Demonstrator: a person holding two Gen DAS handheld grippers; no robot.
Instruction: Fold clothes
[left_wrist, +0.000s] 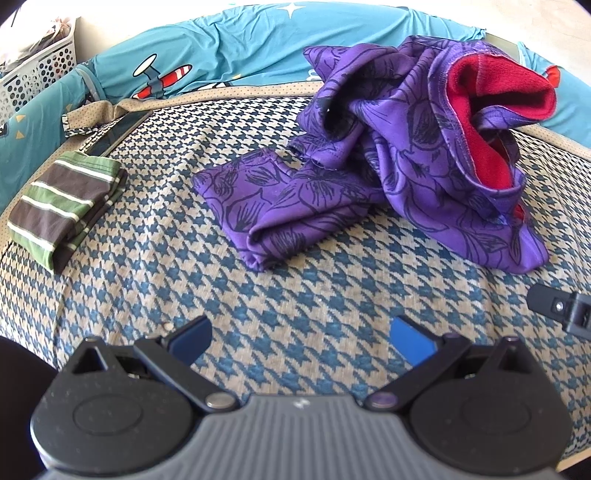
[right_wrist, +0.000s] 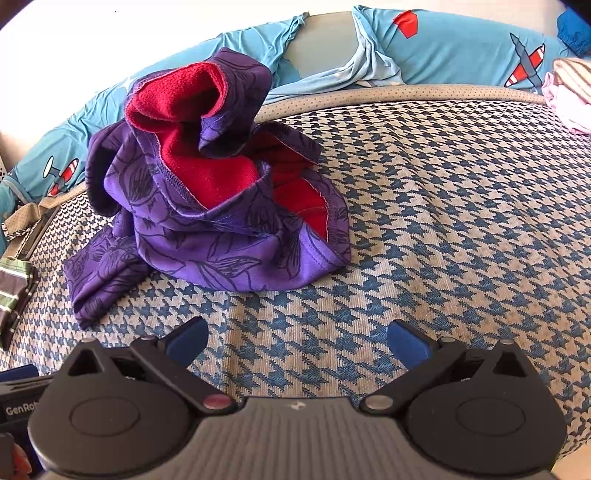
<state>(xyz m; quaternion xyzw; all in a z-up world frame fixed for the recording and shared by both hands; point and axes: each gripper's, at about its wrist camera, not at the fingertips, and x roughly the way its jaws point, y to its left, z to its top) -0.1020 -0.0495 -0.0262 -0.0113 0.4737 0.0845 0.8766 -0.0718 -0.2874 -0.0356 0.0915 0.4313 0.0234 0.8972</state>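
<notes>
A houndstooth bed (left_wrist: 295, 295) carries a crumpled purple garment (left_wrist: 369, 177) with red lining near its far edge. A folded striped cloth (left_wrist: 62, 206) lies well apart. Left tongs (left_wrist: 301, 341) and right tongs (right_wrist: 297, 341) gape wide, empty.

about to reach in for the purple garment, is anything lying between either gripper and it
Nothing visible does. Only bare houndstooth cover lies between the open right gripper and the crumpled purple garment, and likewise ahead of the open left gripper. The folded striped piece sits off to the left, clear of both paths.
</notes>
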